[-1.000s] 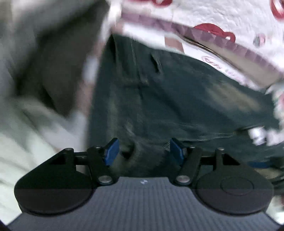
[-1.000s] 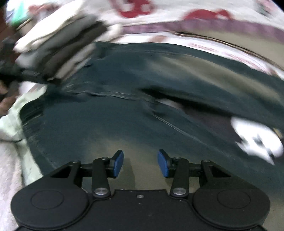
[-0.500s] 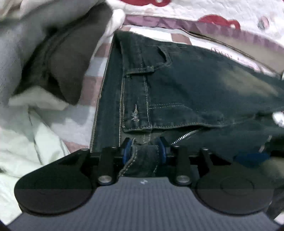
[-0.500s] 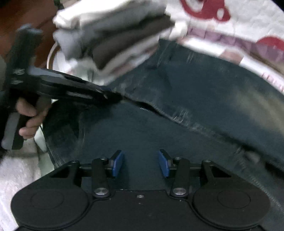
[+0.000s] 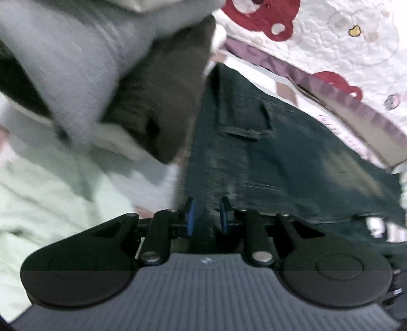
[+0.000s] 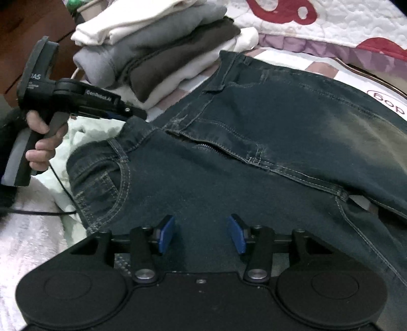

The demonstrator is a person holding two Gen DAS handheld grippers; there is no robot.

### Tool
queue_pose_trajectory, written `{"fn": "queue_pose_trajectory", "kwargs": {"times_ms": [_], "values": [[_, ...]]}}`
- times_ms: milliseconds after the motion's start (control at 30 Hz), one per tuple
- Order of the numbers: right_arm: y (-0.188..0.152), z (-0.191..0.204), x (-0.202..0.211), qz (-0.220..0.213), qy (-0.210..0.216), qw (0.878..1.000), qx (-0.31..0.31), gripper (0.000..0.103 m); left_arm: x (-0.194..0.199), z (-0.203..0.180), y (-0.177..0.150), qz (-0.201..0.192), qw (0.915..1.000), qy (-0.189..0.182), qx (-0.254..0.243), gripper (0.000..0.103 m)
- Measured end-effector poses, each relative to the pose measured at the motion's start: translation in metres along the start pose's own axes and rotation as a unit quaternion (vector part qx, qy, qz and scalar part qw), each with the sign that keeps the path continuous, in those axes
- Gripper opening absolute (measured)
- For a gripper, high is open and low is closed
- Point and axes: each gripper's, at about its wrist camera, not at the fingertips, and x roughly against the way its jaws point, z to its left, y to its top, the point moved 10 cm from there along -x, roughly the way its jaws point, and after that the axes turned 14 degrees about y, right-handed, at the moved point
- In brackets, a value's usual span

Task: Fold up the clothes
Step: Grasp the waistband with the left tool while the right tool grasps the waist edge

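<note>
Dark blue jeans [image 6: 254,127] lie spread on the bed, fly unzipped, waist toward the left. My left gripper [image 5: 206,215] has its jaws closing on the waistband, and denim [image 5: 279,157] fills the narrow gap between the blue pads. The right wrist view shows this left gripper [image 6: 137,115] from the side, its tip at the waistband edge and a hand [image 6: 40,150] on its grip. My right gripper [image 6: 201,234] hovers over the hip of the jeans below the front pocket. Its jaws are opening and nothing lies between them.
A stack of folded clothes [image 6: 157,51], white, grey and brown, sits just beyond the waistband and looms close in the left wrist view as blurred folded clothes [image 5: 101,76]. A white quilt with red shapes [image 6: 330,20] lies behind. Pale green cloth [image 6: 84,132] and a cable [image 6: 58,183] lie at the left.
The left jaws went from wide apart to closed on the jeans' waistband, and the folded stack now looms larger in their view. The right gripper slid along the jeans toward the waist.
</note>
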Motion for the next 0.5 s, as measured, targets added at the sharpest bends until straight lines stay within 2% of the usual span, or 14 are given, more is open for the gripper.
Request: {"fn": "queue_pose_trajectory", "kwargs": {"times_ms": [133, 233, 300, 400, 500], "values": [[0.011, 0.001, 0.004, -0.021, -0.013, 1.000, 0.019, 0.053, -0.014, -0.013, -0.010, 0.030, 0.9994, -0.004, -0.017, 0.024], [0.032, -0.001, 0.002, -0.031, -0.020, 0.999, 0.032, 0.054, -0.009, -0.022, -0.023, 0.026, 0.9988, -0.038, -0.014, 0.023], [0.049, -0.004, 0.000, -0.036, -0.025, 0.998, 0.042, 0.054, -0.007, -0.025, -0.035, 0.028, 0.9987, -0.028, -0.032, 0.023], [0.072, -0.009, -0.003, -0.047, -0.024, 0.997, 0.062, 0.053, -0.012, -0.024, -0.043, 0.036, 0.9990, -0.017, -0.022, 0.023], [0.089, -0.006, -0.022, -0.021, -0.010, 0.991, 0.128, 0.050, -0.011, -0.023, -0.040, 0.029, 0.9994, -0.009, -0.018, 0.024]]}}
